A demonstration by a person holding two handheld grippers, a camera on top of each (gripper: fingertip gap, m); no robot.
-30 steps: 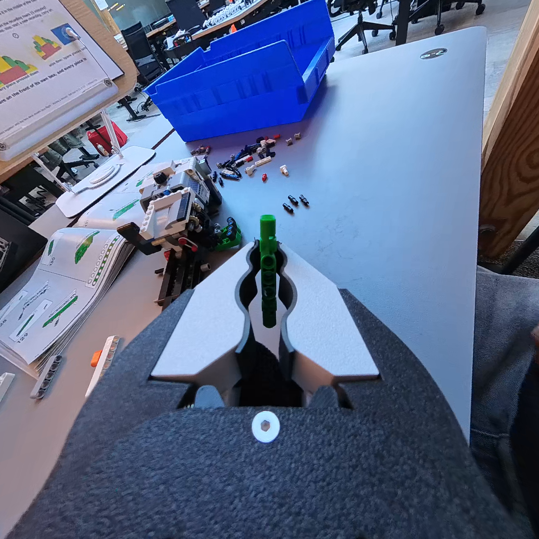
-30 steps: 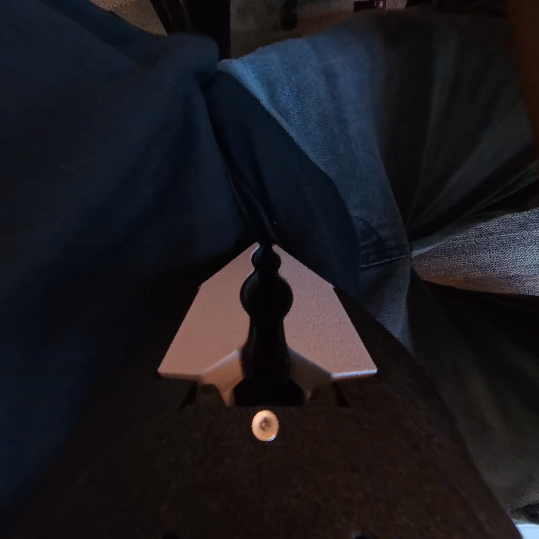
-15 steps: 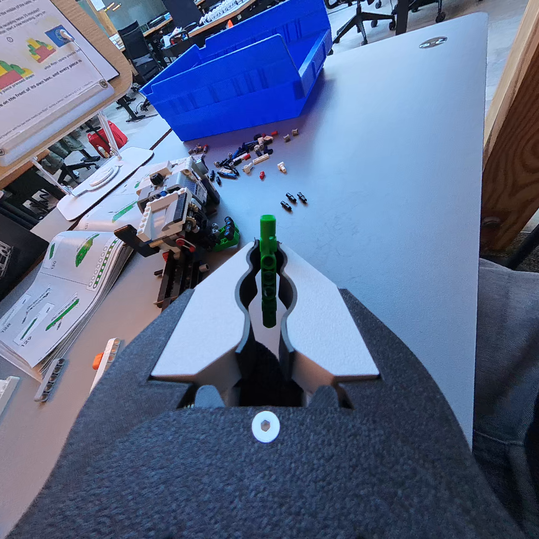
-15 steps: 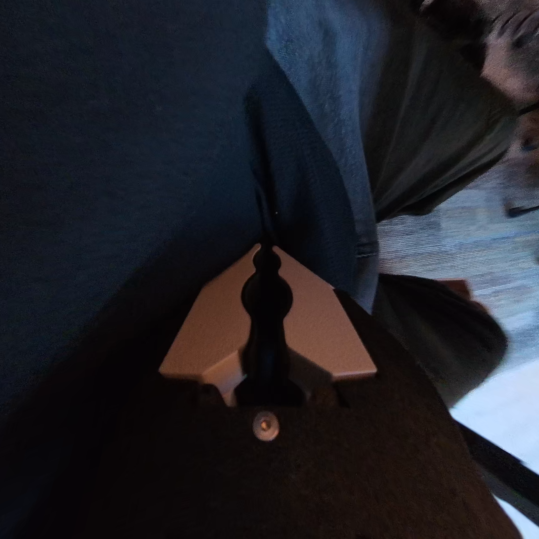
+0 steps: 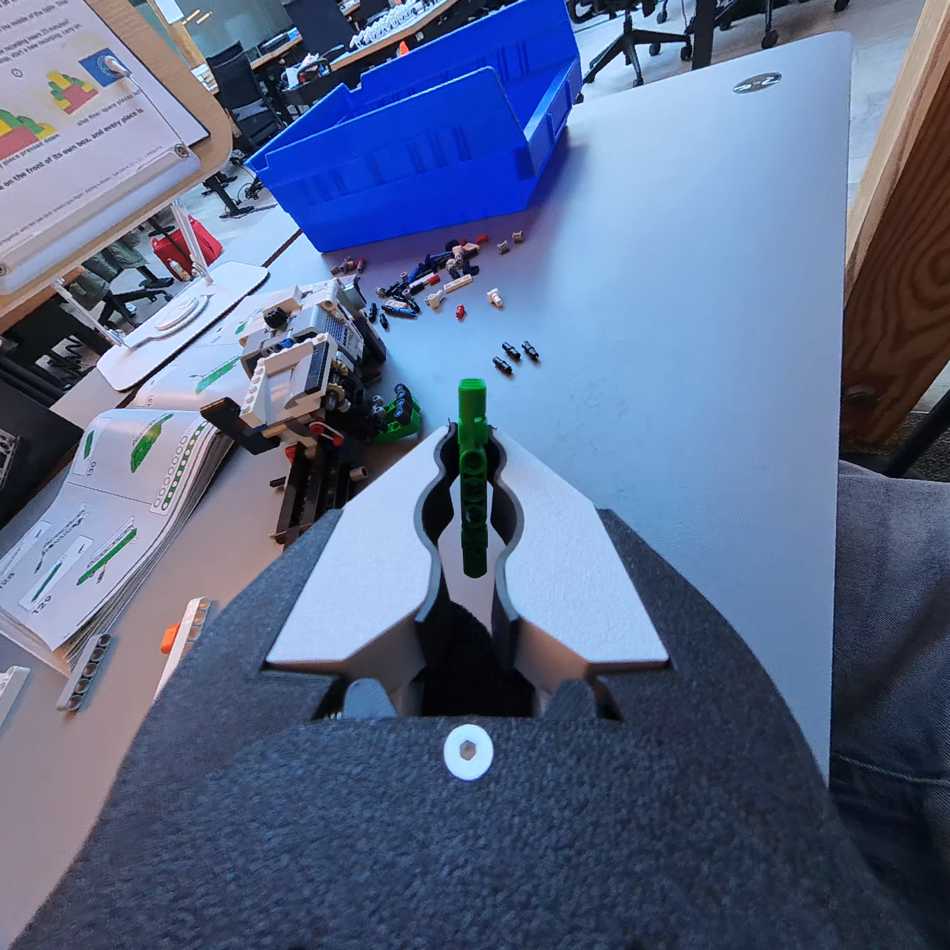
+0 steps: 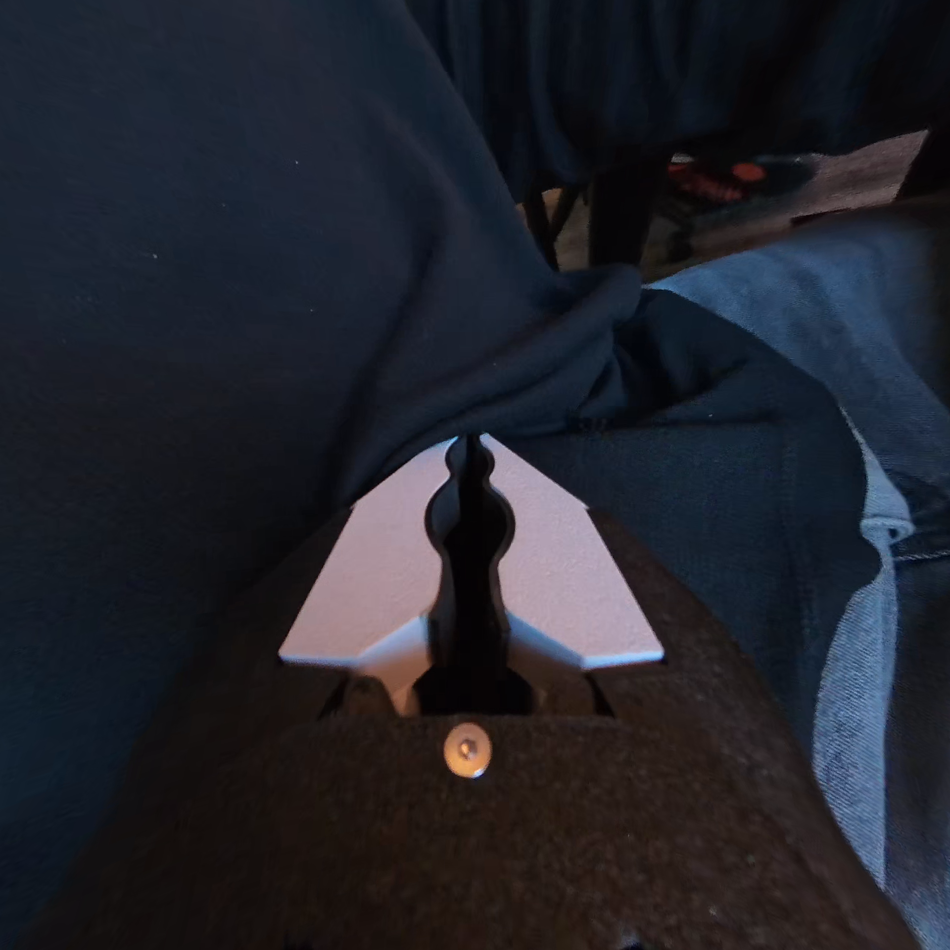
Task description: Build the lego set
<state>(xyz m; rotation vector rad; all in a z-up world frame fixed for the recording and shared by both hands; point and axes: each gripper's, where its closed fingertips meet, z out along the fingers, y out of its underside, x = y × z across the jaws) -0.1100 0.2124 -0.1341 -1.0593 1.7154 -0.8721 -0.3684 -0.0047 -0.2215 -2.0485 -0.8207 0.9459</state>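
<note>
Grey tabletop (image 5: 694,308), half-built white-and-black lego model (image 5: 303,380) mid-left, loose pins upper centre. Left gripper (image 5: 472,437) clamped on green beam (image 5: 472,478); right gripper (image 6: 470,442) pinched together, empty. Plenty left.

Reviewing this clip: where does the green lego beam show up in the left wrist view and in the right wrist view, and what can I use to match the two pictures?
Left wrist view: the green lego beam stands at centre, clamped in the left gripper, its tip past the fingertips.
Right wrist view: not in it; only the right gripper, shut and empty, against dark clothing.
Shared landmark: the person's blue jeans, at the right of both.
</note>
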